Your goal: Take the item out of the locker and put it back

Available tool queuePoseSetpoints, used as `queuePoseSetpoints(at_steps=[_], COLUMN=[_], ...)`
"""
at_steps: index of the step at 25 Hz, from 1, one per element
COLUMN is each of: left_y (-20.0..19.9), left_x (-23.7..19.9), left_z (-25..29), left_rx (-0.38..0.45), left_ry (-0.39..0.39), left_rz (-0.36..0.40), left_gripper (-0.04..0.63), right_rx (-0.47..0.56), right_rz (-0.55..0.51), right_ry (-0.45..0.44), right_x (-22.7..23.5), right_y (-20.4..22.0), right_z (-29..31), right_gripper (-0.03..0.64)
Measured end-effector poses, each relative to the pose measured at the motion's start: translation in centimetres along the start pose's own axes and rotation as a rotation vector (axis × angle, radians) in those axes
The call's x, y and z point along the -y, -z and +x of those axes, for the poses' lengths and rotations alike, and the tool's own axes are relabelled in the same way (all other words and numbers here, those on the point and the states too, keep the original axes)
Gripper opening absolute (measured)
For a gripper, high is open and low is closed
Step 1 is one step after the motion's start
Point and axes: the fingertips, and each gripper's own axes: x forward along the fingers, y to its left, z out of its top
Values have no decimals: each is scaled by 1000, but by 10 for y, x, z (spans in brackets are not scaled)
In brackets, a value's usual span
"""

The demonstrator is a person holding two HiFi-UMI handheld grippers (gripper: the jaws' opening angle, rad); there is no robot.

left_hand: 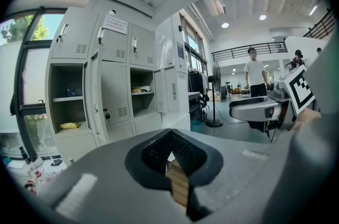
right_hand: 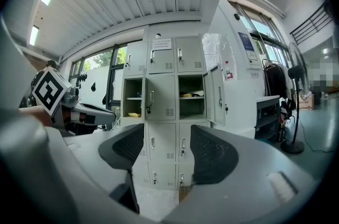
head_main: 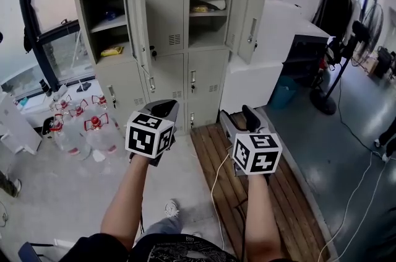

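The grey locker bank (head_main: 167,19) stands ahead with two compartments open. The left one holds a yellow item (head_main: 112,51) on its floor, also visible in the left gripper view (left_hand: 70,125). The right one has a yellow and white item (head_main: 206,5) on its shelf, which shows in the right gripper view too (right_hand: 192,94). My left gripper (head_main: 162,107) is held well short of the lockers, its pads shut together with nothing between them (left_hand: 170,135). My right gripper (head_main: 238,117) hovers beside it, also far from the lockers, open and empty (right_hand: 161,149).
Both locker doors (head_main: 139,28) (head_main: 250,25) hang open outward. Several red-capped water bottles (head_main: 80,124) stand on the floor at left. A wooden pallet (head_main: 216,155) with a white cable (head_main: 216,186) lies below the right arm. A person (left_hand: 255,73) stands far off.
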Motion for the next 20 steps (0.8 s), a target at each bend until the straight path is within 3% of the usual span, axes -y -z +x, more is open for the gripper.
queuePoseSetpoints(at_steps=[9, 20], left_y=[-8, -33], left_x=[-31, -93], left_z=[43, 136], left_rx=[21, 34], left_ry=[13, 65], left_rz=[-17, -22], left_gripper=[0, 0], right_rx=[-8, -21], right_rz=[-33, -27], right_ry=[7, 40], right_x=[12, 43], right_y=[-4, -24], right_z=[49, 154], right_gripper=[304, 304])
